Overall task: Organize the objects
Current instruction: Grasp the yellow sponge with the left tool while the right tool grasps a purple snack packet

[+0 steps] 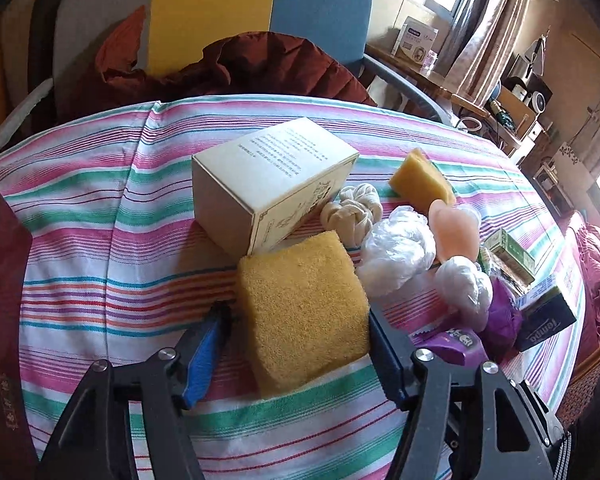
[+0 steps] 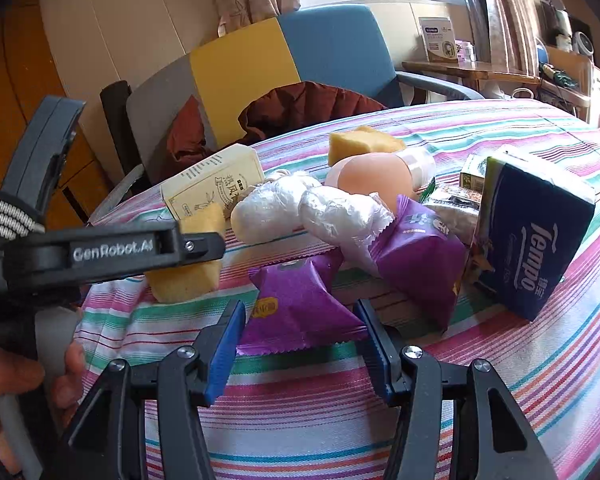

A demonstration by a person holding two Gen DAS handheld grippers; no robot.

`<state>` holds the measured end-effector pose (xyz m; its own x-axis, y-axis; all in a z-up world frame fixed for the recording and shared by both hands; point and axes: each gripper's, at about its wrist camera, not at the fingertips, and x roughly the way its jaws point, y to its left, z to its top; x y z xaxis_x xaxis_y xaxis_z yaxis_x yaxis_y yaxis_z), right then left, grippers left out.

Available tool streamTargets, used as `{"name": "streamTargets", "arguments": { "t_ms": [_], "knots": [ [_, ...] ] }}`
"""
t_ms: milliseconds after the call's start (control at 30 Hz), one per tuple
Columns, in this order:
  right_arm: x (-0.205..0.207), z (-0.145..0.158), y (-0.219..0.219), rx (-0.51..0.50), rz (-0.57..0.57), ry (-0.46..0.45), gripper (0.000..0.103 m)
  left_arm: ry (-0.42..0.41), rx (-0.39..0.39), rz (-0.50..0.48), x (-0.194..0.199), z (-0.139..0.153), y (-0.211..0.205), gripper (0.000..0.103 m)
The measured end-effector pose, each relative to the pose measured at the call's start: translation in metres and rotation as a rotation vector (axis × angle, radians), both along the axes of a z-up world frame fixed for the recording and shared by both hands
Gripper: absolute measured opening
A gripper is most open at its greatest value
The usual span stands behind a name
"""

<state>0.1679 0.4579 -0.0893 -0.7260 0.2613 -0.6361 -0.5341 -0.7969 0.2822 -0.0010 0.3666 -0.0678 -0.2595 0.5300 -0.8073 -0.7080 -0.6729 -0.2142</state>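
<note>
A large yellow sponge [image 1: 304, 304] lies on the striped tablecloth [image 1: 80, 240] between the fingers of my left gripper [image 1: 296, 320]. The right pad is at its edge, and a thin gap shows at the left pad. In the right wrist view one of that gripper's fingers [image 2: 196, 246] crosses the same sponge [image 2: 188, 276]. My right gripper [image 2: 300, 308] hovers open over a flat purple snack packet [image 2: 304, 304] and does not touch it. Behind it lie a second purple packet [image 2: 420, 256], two plastic-wrapped bundles [image 2: 340, 216] and a Tempo tissue pack [image 2: 536, 232].
A cream carton [image 1: 268, 184], a knotted cloth [image 1: 352, 212], a smaller sponge [image 1: 420, 180], a peach soft object [image 1: 452, 228] and a green box [image 1: 508, 252] crowd the middle. A dark red box [image 1: 0, 280] stands at the left edge. A chair with a red jacket [image 1: 260, 64] is behind the table.
</note>
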Motion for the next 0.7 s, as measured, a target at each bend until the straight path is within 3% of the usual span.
{"name": "streamTargets", "arguments": {
  "t_ms": [233,700],
  "knots": [
    [-0.001,0.000,-0.001,0.011,-0.001,-0.004,0.057,0.047,0.048,0.036,0.006,0.000,-0.029,0.056],
    [-0.006,0.000,-0.005,0.048,-0.007,-0.043,0.057,0.047,0.060,0.039,0.040,0.002,-0.085,0.055]
  ]
}}
